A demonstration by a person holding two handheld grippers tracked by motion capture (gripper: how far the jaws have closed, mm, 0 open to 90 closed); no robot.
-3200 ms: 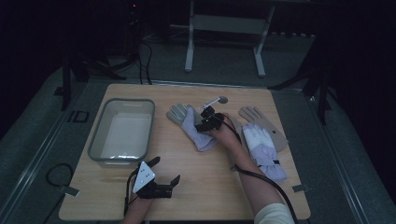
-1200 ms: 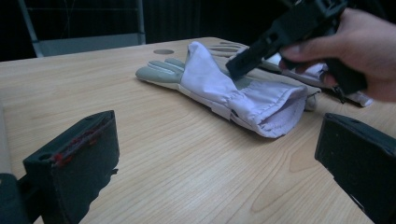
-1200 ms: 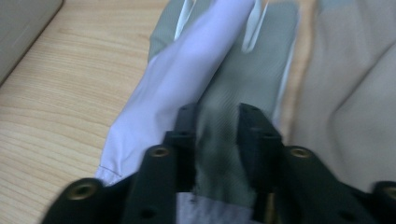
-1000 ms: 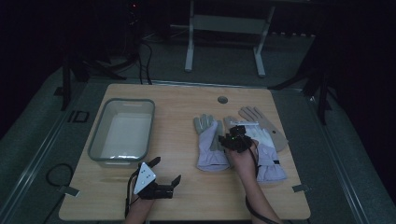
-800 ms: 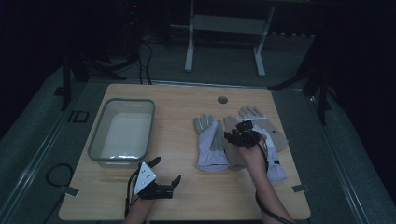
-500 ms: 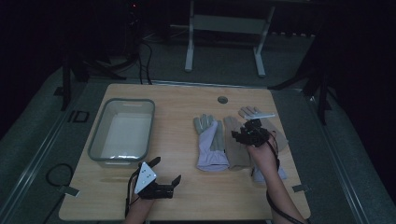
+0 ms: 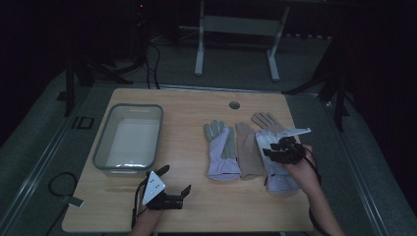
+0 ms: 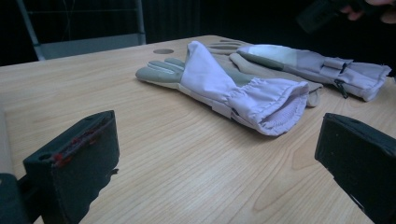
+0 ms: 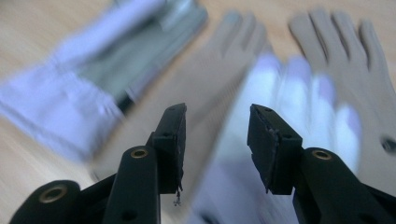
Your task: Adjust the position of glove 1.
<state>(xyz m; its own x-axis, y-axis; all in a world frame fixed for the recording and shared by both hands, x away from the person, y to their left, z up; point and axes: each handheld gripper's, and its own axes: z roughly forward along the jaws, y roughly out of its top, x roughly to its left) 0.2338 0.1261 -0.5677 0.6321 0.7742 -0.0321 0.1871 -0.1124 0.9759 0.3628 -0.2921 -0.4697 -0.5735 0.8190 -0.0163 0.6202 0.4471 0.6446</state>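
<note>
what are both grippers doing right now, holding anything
Left gripper: open, nothing between its jaws, low over the table.
Right gripper: open, jaws just closed a little, empty, above the right-hand lilac glove.

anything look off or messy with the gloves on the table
Slightly. The lavender glove on the left lies alone and flat, but the right lavender glove lies overlapping the tan gloves, so that group is a pile, not a tidy row. The right gripper hovers open above it. Nothing looks torn or spilled.
</note>
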